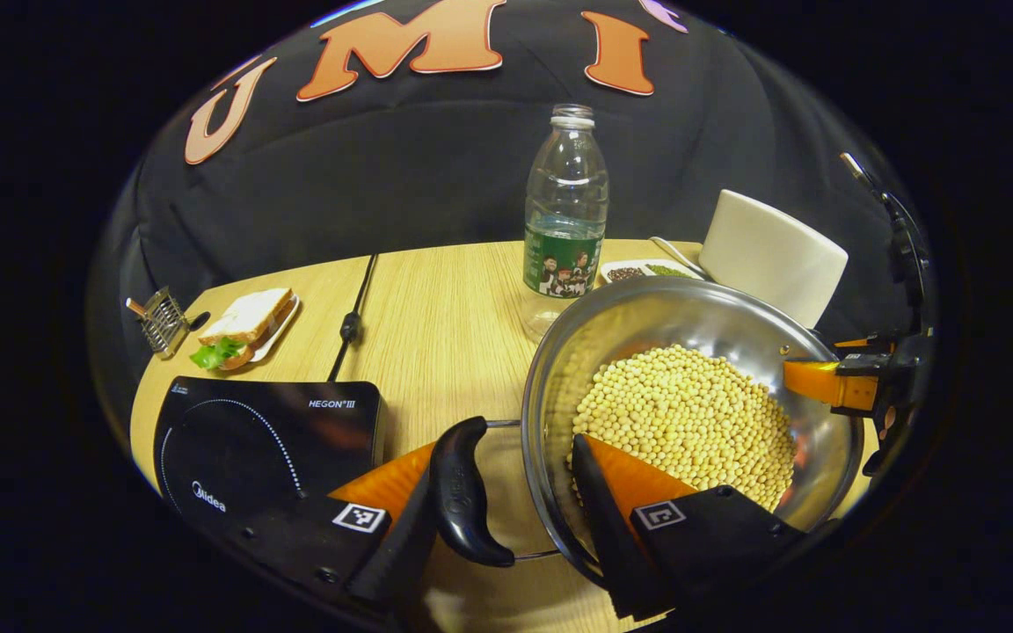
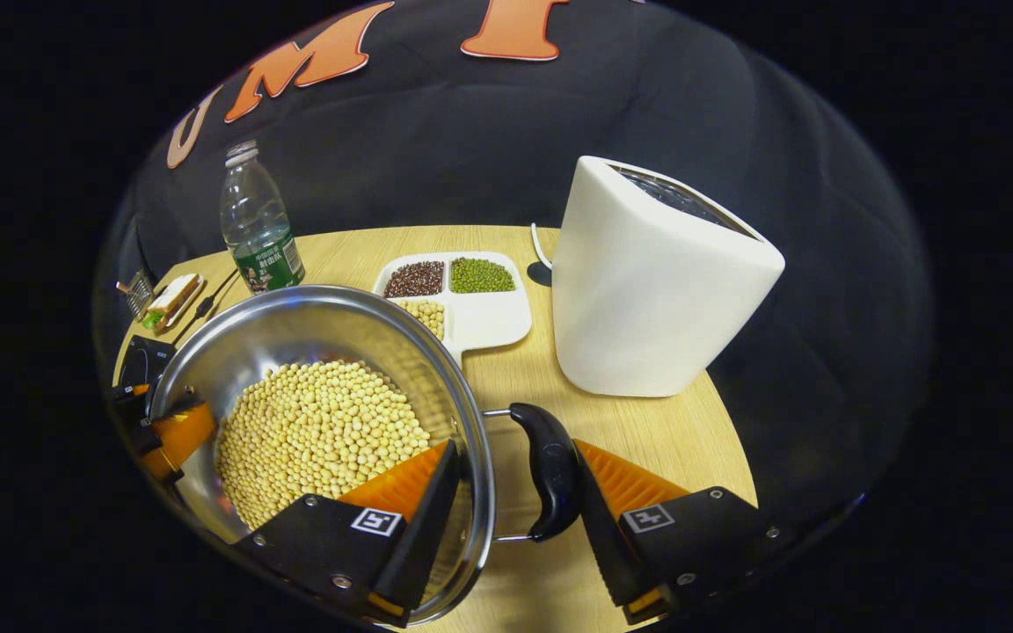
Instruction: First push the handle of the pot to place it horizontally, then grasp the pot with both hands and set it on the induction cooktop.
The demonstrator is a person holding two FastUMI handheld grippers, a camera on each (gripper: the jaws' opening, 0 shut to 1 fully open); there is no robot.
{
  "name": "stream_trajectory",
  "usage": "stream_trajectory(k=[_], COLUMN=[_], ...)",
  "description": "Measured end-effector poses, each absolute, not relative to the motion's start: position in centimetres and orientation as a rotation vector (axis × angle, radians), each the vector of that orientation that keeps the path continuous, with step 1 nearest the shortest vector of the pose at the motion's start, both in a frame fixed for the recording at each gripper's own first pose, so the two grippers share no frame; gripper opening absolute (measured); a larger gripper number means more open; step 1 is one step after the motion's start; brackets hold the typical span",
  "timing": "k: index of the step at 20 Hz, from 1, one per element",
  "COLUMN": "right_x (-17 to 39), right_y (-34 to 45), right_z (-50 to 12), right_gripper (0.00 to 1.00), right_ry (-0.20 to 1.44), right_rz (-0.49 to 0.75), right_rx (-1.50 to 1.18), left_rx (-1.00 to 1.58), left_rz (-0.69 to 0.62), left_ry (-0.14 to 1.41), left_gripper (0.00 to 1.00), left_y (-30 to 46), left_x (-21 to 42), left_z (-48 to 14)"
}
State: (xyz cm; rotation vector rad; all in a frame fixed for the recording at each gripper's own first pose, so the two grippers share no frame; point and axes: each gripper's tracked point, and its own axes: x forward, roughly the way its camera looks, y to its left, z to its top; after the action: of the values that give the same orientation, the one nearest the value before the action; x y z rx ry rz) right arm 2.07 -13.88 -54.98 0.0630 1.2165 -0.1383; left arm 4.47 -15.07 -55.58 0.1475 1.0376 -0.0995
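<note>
Pot (image 1: 691, 352) of beans sits on the table (image 1: 445, 316) beside the cooktop (image 1: 269, 435). Left gripper (image 1: 506, 501) and right gripper (image 2: 515, 492) are each spread open, one finger inside the rim, one outside a side handle (image 1: 462, 492).

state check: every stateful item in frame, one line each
pot: upright, holds soybeans, on the table beside the cooktop
left gripper: straddles handle and rim
right gripper: straddles handle and rim
water bottle: upright, uncapped
induction cooktop: bare
divided tray: three compartments filled
</note>
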Motion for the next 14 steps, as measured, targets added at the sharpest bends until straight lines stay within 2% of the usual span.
stream_trajectory(k=[3,5,7,8,9,12,13,14], right_x=[1.9,1.9,1.7,1.6,1.5,0.8,0.7,0.5], right_y=[-13.7,-13.9,-13.7,-13.7,-13.7,-13.7,-13.6,-13.7], right_z=[-55.0,-54.9,-54.8,-54.8,-54.7,-54.4,-54.1,-53.7], right_gripper=[0.75,0.74,0.72,0.65,0.68,0.66,0.62,0.65], right_ry=[1.23,1.235,1.24,1.243,1.245,1.26,1.261,1.254], right_rz=[-0.139,-0.133,-0.138,-0.141,-0.146,-0.174,-0.182,-0.191], right_rx=[0.069,0.049,0.062,0.065,0.065,0.071,0.07,0.064], left_rx=[0.145,0.146,0.152,0.155,0.158,0.128,0.122,0.117], left_rz=[-0.068,-0.056,-0.057,-0.058,-0.053,-0.045,-0.042,-0.041], left_ry=[1.058,1.057,1.057,1.057,1.059,1.052,1.059,1.054], left_gripper=[0.85,0.8,0.8,0.76,0.78,0.75,0.74,0.74], left_y=[-14.6,-14.6,-14.6,-14.7,-14.6,-14.9,-15.0,-15.0], left_x=[4.8,5.0,5.1,5.1,5.2,5.0,4.7,4.6], left_z=[-56.3,-56.2,-56.2,-56.1,-56.2,-55.8,-55.7,-55.2])
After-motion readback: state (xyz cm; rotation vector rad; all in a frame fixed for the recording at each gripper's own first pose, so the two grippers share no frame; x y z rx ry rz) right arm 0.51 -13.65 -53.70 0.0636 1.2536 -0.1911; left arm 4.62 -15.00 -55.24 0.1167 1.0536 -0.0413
